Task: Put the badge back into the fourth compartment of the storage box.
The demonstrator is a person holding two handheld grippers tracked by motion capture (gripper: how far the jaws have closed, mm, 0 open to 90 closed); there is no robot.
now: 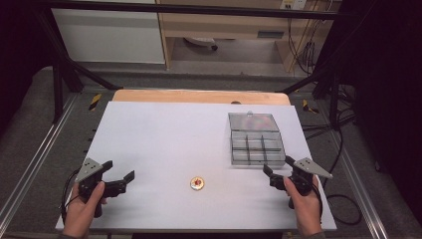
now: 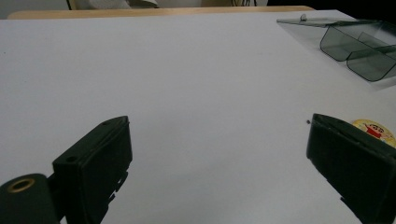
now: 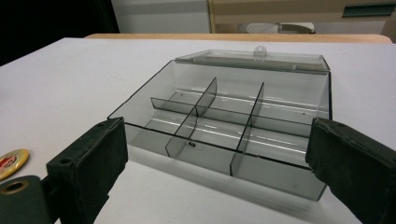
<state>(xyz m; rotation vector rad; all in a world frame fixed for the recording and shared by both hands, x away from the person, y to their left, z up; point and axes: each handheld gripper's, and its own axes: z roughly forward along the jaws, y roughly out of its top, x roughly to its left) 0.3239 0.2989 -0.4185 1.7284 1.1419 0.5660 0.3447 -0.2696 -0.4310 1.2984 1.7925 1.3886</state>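
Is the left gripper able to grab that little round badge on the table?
Probably yes. The left gripper is open, and only bare white table lies between it and the badge; the clear box sits off to the side.

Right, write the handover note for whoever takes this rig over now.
Left tool: open, empty, low over the table's near left.
Right tool: open, empty, just short of the clear divided box.
Box: far right of the white table, lid swung open behind it, visible compartments look empty.
Round badge: lying flat near the front edge, between the tools, untouched.
Done: box is open.
Left, most likely: pick up the badge and put it in a compartment.
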